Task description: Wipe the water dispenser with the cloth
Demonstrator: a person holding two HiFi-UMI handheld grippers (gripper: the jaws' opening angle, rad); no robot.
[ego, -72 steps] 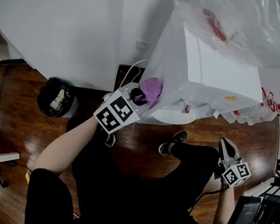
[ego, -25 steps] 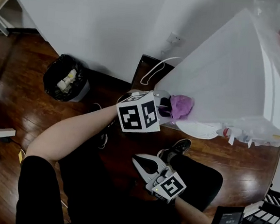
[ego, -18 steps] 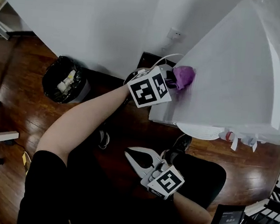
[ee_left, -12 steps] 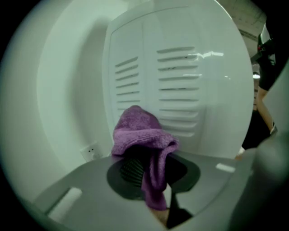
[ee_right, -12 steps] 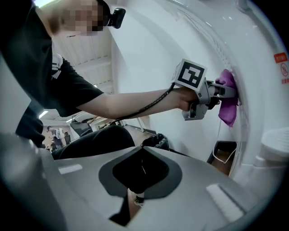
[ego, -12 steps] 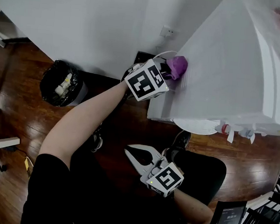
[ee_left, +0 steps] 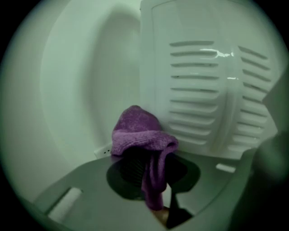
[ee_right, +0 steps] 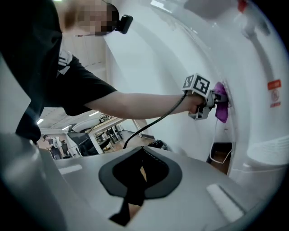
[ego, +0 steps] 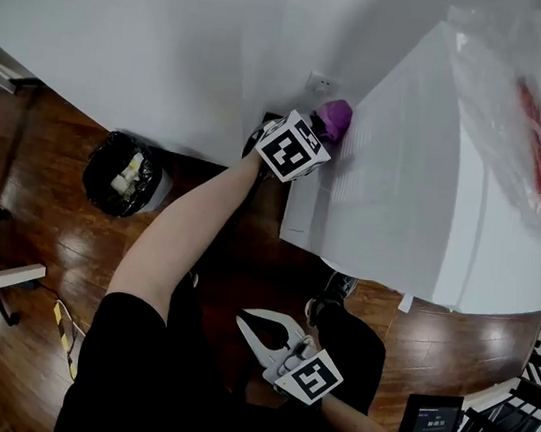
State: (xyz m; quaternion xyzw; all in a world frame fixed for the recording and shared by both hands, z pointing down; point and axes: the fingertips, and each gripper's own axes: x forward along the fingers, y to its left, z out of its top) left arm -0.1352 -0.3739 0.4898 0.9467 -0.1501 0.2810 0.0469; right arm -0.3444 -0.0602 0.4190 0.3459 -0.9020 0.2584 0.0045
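Observation:
The white water dispenser (ego: 414, 185) stands against the wall. My left gripper (ego: 321, 132) is shut on a purple cloth (ego: 333, 117) and holds it against the dispenser's rear side edge. In the left gripper view the cloth (ee_left: 140, 135) drapes over the jaws and hides the fingertips, right beside the dispenser's slatted vent panel (ee_left: 203, 90). My right gripper (ego: 259, 330) hangs low over the person's lap, shut, with nothing in it. The right gripper view shows its own shut jaws (ee_right: 135, 178) and, far off, the left gripper (ee_right: 201, 97) pressing the cloth (ee_right: 221, 104) on the dispenser (ee_right: 257, 81).
A black-bagged trash bin (ego: 124, 174) stands on the wooden floor left of the dispenser. A wall socket (ego: 318, 80) sits just behind the cloth. A clear plastic bag (ego: 525, 101) covers the dispenser's top. A small screen (ego: 431, 424) and a rack are at the lower right.
My left gripper has carried the cloth up and back along the dispenser's side toward the wall. The right gripper has stayed low and shut, drifting slightly down.

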